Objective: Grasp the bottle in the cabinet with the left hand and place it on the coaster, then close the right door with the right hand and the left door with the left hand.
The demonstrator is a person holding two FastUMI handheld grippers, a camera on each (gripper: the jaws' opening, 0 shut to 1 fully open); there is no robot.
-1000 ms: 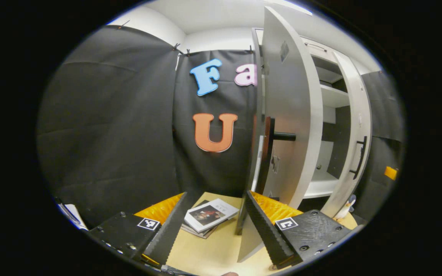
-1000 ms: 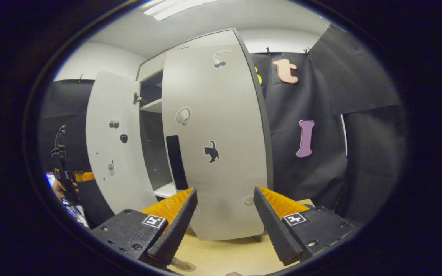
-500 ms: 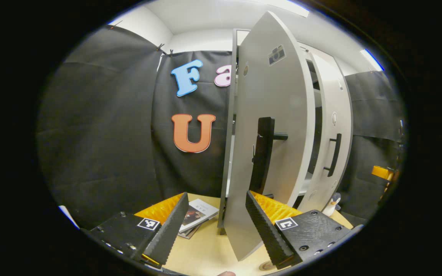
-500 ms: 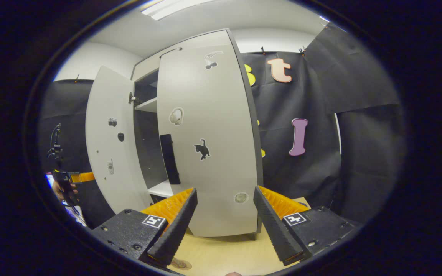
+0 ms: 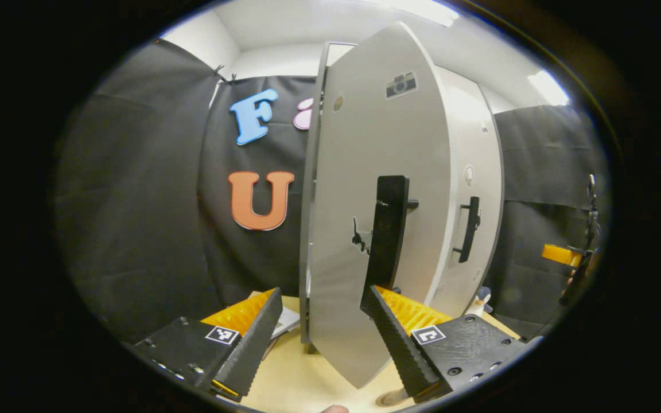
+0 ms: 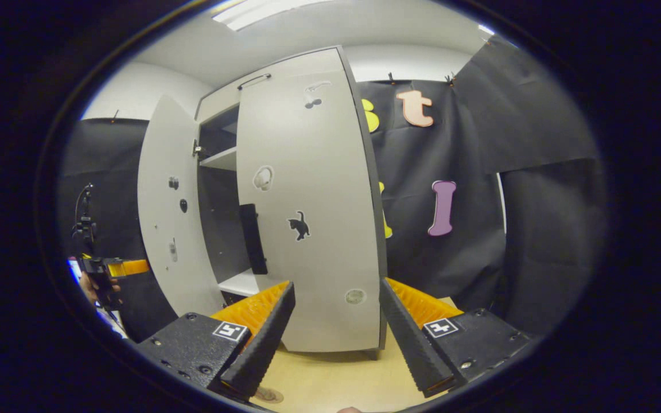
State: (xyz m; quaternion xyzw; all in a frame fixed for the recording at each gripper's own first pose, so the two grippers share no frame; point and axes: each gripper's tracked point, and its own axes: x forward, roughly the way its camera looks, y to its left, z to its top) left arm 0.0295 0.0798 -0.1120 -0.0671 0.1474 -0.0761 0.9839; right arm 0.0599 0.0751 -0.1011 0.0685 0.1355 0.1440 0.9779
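Left door swinging home, right door looking shut already!

The left gripper (image 5: pixel 322 332), fingers spread wide and pinching nothing, is working at the left door (image 5: pixel 376 229), whose lower edge is sitting between those fingers with the black handle (image 5: pixel 387 235) rising just above the right-hand one; whether a finger is actually touching the panel, I cannot tell. The right door (image 6: pixel 307 229) is lying flush against the cabinet (image 6: pixel 221 160) by the look of it, so this is reading as the final step. The right gripper (image 6: pixel 336 332) is hanging back with its fingers spread and empty too. The bottle and coaster are showing in neither picture. Next, the left door is needing a steady push until the dark gap is gone.
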